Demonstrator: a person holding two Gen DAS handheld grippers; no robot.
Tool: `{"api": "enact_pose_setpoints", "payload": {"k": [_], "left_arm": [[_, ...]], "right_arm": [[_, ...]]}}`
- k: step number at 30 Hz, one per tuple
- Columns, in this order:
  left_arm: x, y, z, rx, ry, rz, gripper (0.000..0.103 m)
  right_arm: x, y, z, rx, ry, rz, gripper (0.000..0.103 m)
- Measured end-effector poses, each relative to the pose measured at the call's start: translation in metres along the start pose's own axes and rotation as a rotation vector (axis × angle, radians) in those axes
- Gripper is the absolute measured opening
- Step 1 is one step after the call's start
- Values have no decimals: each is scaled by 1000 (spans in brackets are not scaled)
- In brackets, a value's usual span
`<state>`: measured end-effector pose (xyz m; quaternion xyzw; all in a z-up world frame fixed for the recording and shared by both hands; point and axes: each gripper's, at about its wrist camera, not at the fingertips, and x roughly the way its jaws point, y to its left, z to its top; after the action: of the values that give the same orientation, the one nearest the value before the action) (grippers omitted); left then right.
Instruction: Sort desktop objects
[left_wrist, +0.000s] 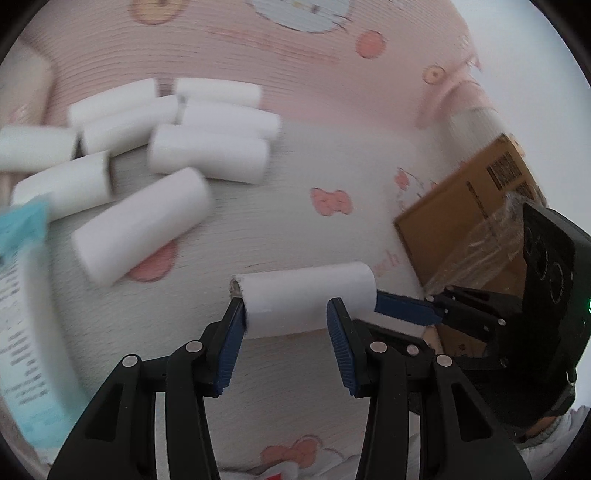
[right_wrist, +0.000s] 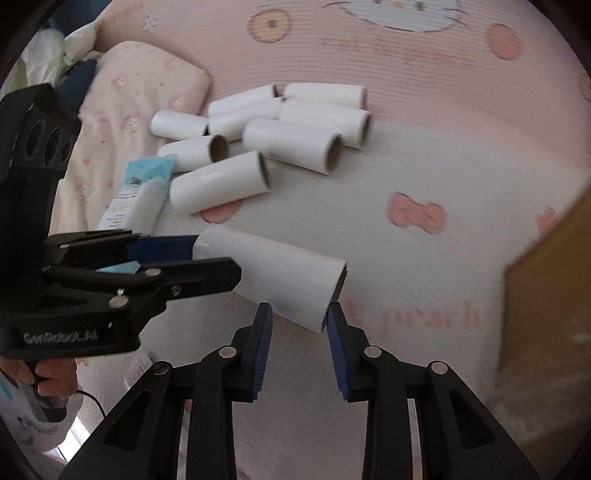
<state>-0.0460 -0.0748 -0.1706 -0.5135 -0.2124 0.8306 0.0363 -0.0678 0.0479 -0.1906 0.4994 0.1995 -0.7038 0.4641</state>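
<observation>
The soft, ribbed pink-and-white bed cover (right_wrist: 369, 229) lay under both grippers, a stiff brown cardboard box (left_wrist: 465, 218) to the right of the left gripper (left_wrist: 286, 325). Ahead of both lay a pile of smooth white tubes (right_wrist: 291, 144) with hollow cardboard cores. The left gripper was clamped across one roll (left_wrist: 306, 299), and the right gripper (right_wrist: 299, 325), jaws narrowly apart, pinched that roll's rim; I judge it best carried level, gently squeezed, since thin tubes crush.

pink cartoon bedsheet (right_wrist: 406, 155) | pillow (right_wrist: 147, 81) | cardboard box (left_wrist: 461, 221)
</observation>
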Motion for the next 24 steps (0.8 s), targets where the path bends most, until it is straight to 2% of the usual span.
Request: {"api": "enact_pose_setpoints", "payload": {"k": [6,10,14,19,23,24], "left_arm": [[23,-16,12,47,21,-24,48],[28,-18,19,39,9,-40,48],[23,-14,20,-7,-14,-30,48],[7,-5,18,-65,-57,-24,48],[-7,-1,11,-91,-102,-38,47],[-10,-1,8,-90,-109,-41,42]], "right_arm": [[-14,-13,-17,58,21,-32,28],[-16,-29,-26,171,39,42,28],[-23,-38,-29,211,33,49,28],[-32,-36,-23,177,-2,69,29],[-28,-32,-16,112,2,-15,29],[-26,-31,-15,94,0,-29,29]]}}
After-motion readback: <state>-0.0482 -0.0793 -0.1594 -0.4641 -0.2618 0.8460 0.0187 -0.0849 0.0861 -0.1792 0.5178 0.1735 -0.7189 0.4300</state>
